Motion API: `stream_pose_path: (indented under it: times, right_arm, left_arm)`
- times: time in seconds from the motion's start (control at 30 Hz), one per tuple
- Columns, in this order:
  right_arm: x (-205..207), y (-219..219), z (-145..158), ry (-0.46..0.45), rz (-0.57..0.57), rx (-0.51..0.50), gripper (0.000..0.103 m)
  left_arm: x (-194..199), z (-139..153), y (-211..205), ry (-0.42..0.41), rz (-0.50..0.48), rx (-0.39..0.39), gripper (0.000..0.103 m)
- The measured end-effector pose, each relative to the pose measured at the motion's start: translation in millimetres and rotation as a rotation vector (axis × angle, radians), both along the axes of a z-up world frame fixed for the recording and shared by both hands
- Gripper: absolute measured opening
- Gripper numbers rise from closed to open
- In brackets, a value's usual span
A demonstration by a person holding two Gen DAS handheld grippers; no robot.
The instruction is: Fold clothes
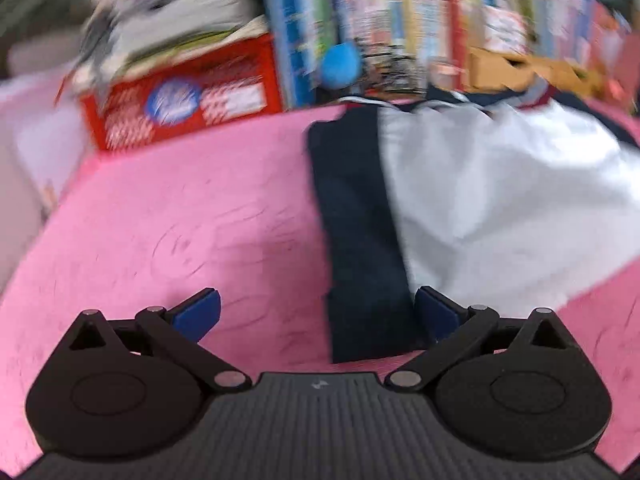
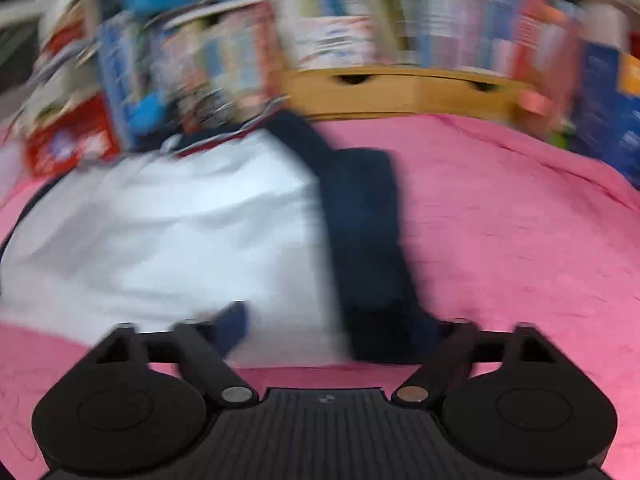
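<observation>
A white garment with navy sleeves (image 1: 492,192) lies on the pink cloth-covered surface (image 1: 180,220). In the left wrist view its navy sleeve (image 1: 360,240) runs down to my left gripper (image 1: 318,314), which is open and empty with the sleeve's end between its blue pads. In the right wrist view the garment (image 2: 180,232) fills the left half and its navy sleeve (image 2: 368,248) reaches my right gripper (image 2: 340,328), which is open and empty above the hem. Both views are motion-blurred.
A red box (image 1: 180,100) and a row of upright books (image 1: 400,20) stand behind the surface. A wooden box with handle holes (image 2: 400,92) sits at the back, with blue boxes (image 2: 612,120) at far right.
</observation>
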State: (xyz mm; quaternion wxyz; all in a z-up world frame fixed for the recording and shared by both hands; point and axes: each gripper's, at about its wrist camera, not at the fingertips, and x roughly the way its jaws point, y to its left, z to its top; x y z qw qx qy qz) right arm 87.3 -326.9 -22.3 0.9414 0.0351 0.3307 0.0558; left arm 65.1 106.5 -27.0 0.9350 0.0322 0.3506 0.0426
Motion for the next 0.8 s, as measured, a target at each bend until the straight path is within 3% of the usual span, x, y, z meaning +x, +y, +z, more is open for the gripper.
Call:
stream_pose_path:
  times: [0.03, 0.1, 0.2, 0.27, 0.4, 0.5, 0.6, 0.63, 0.7, 0.8]
  right_arm:
    - [-2, -1, 8, -0.018, -0.022, -0.021, 0.081]
    - [-5, -2, 24, -0.059, -0.047, -0.056, 0.083]
    - [9, 29, 46, -0.16, 0.077, -0.049, 0.084]
    - [35, 55, 53, -0.196, 0.14, -0.056, 0.084]
    - [124, 101, 55, -0.184, 0.197, -0.03, 0.084]
    - [187, 108, 36, -0.081, 0.14, 0.001, 0.081]
    - [219, 93, 8, -0.003, 0.029, -0.018, 0.083]
    - [221, 88, -1, 0.003, 0.007, -0.023, 0.094]
    - [222, 75, -12, 0.015, -0.021, 0.022, 0.098]
    - [222, 75, -14, 0.02, -0.029, 0.018, 0.1]
  left_arm:
    - [0, 11, 1, -0.017, -0.001, 0.0, 0.102]
    - [3, 33, -6, -0.081, -0.05, 0.013, 0.102]
    - [28, 60, -37, -0.156, -0.171, 0.0, 0.103]
    - [64, 61, -65, -0.149, -0.216, -0.011, 0.103]
    - [137, 41, -99, -0.102, -0.205, 0.036, 0.103]
    - [181, 11, -97, -0.047, -0.134, 0.111, 0.102]
    - [210, -14, -72, 0.0, -0.06, 0.013, 0.103]
    - [213, -20, -64, 0.006, -0.041, -0.027, 0.103]
    - [218, -34, -50, 0.01, -0.018, -0.102, 0.103]
    - [220, -35, -49, 0.002, -0.019, -0.093, 0.103]
